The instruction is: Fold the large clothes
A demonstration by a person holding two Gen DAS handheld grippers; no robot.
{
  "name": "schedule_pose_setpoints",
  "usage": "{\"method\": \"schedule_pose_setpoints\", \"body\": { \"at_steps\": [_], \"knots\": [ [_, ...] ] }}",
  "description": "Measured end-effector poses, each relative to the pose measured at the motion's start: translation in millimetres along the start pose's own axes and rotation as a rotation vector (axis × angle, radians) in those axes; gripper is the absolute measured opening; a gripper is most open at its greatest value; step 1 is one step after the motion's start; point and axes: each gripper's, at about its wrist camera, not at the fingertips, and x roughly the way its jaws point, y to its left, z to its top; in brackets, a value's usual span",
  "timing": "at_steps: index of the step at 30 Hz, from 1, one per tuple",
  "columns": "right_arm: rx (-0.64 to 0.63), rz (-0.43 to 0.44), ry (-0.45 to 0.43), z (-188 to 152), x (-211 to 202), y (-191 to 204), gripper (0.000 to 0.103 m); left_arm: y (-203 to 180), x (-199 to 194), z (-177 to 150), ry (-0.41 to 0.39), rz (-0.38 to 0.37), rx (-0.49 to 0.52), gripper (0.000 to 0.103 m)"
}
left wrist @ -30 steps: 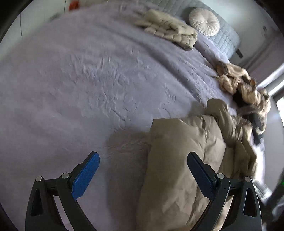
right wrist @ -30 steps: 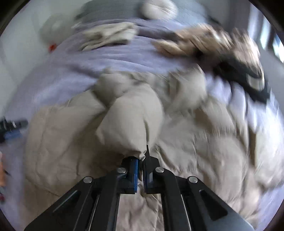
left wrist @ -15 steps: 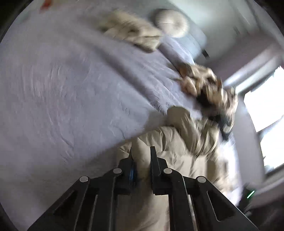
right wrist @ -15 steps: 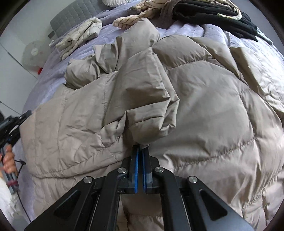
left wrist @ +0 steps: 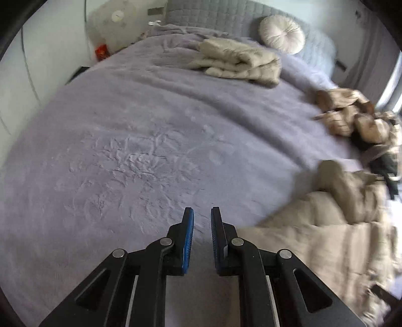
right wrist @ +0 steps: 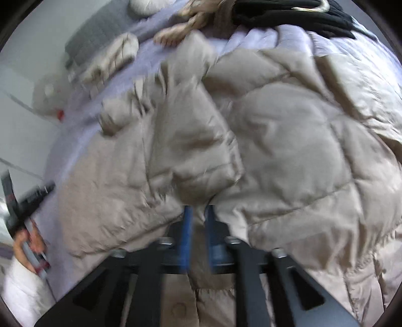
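Observation:
A large beige puffer coat point(right wrist: 276, 140) lies spread on the lavender bedspread point(left wrist: 125, 140). In the right wrist view its sleeve point(right wrist: 191, 140) lies folded across the body. My right gripper point(right wrist: 198, 213) sits at the sleeve's cuff with its blue pads slightly apart and beige fabric between them; the view is blurred. In the left wrist view the coat point(left wrist: 326, 241) lies at the lower right. My left gripper point(left wrist: 202, 216) hangs over bare bedspread left of the coat, its fingers a narrow gap apart and holding nothing.
A folded cream puffer garment point(left wrist: 236, 60) lies near the grey headboard point(left wrist: 226, 15) beside a round white cushion point(left wrist: 281, 34). A heap of tan and black clothes point(left wrist: 361, 130) sits at the bed's right edge. A white fan point(left wrist: 110, 22) stands past the far left corner.
My left gripper shut from wide open, then swung left off the coat's edge to bare bedspread, empty. My right gripper carried the sleeve down onto the coat and its pads have parted slightly.

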Motion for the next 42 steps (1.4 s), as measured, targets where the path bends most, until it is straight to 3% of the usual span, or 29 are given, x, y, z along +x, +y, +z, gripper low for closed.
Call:
{"method": "schedule_pose_setpoints", "body": {
  "at_steps": [2, 5, 7, 8, 9, 12, 15, 20, 22, 24, 28, 30, 32, 35, 38, 42],
  "knots": [
    [0.06, 0.058, -0.041, 8, -12, -12, 0.079, -9, -10, -5, 0.01, -0.047, 0.029, 0.016],
    [0.119, 0.128, -0.008, 25, -4, -22, 0.078, -29, -13, -22, 0.054, -0.092, 0.093, 0.016],
    [0.147, 0.163, 0.035, 35, 13, -25, 0.063, -41, -10, -37, 0.076, -0.092, 0.116, 0.016],
    [0.146, 0.152, 0.066, 39, 22, -24, 0.023, -45, -5, -44, 0.089, -0.081, 0.117, 0.016],
    [0.139, 0.135, 0.085, 40, 27, -21, 0.008, -48, 1, -49, 0.101, -0.071, 0.111, 0.016],
    [0.055, 0.019, 0.058, 30, 20, -14, 0.007, -50, 15, -63, 0.116, -0.05, 0.105, 0.016],
    [0.027, -0.062, 0.097, 12, 22, -21, 0.011, -54, 28, -72, 0.142, -0.023, 0.118, 0.016],
    [0.039, -0.129, 0.027, 9, -9, -22, 0.016, -58, 24, -77, 0.136, 0.006, 0.142, 0.016],
    [0.002, -0.098, -0.062, 9, -27, -14, 0.016, -59, 24, -77, 0.137, 0.011, 0.148, 0.016],
    [-0.068, -0.062, -0.091, 15, -32, 1, 0.016, -60, 24, -78, 0.136, 0.02, 0.151, 0.016],
    [-0.133, -0.072, -0.009, 23, 0, 10, 0.016, -65, 26, -80, 0.131, 0.054, 0.167, 0.016],
    [-0.073, -0.097, 0.077, 20, 25, -6, 0.015, -67, 26, -80, 0.133, 0.068, 0.167, 0.016],
    [-0.01, -0.047, 0.077, 18, 21, -16, 0.015, -69, 25, -78, 0.139, 0.085, 0.169, 0.016],
    [-0.054, -0.044, 0.05, 18, -3, -15, 0.023, -75, 14, -75, 0.144, 0.118, 0.18, 0.016],
    [-0.071, -0.01, 0.035, 15, -27, -19, 0.047, -85, -12, -74, 0.116, 0.14, 0.207, 0.016],
    [-0.033, 0.01, 0.03, 4, -51, -33, 0.052, -109, -51, -85, 0.096, 0.082, 0.206, 0.016]
  ]
}}
